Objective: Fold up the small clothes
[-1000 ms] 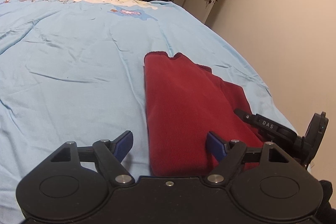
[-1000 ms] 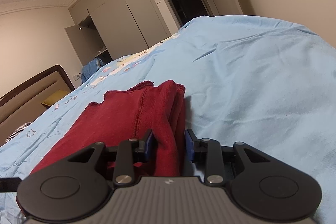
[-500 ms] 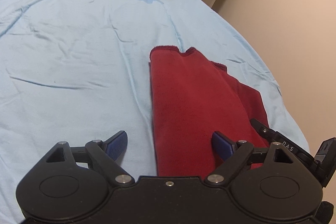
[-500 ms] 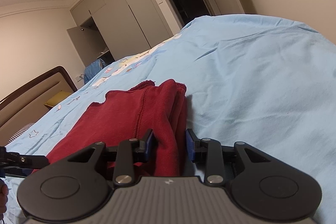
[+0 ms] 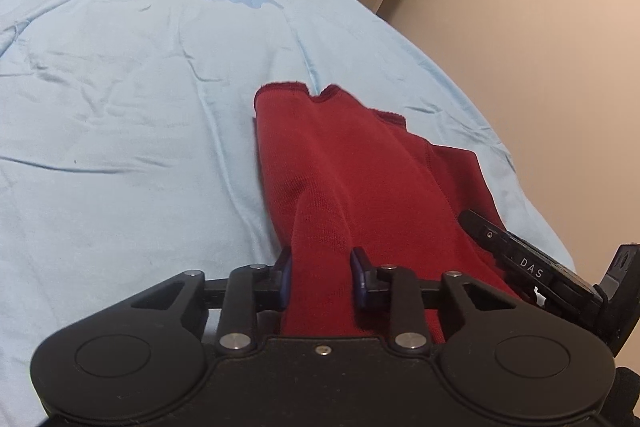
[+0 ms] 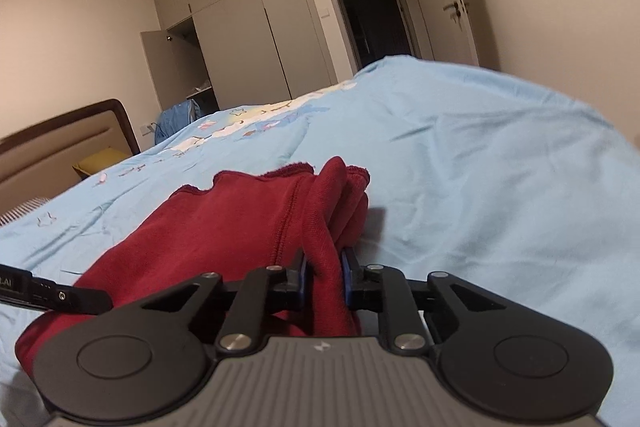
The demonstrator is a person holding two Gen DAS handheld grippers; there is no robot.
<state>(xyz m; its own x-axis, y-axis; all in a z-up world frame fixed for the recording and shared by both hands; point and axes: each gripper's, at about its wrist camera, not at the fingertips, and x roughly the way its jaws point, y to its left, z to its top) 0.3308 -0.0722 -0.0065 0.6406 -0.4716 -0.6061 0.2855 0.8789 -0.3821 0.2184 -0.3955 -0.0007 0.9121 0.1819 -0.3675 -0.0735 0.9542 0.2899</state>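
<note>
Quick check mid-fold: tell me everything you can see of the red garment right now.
The red garment is a dark red knit, folded lengthwise into a long strip on the light blue bedsheet. Its far end shows a hemmed edge with a small notch; a stitched seam runs along it. The left gripper and the right gripper are each shut on a pinched ridge of fabric at the near end, which is raised slightly. The far end lies on the sheet.
</note>
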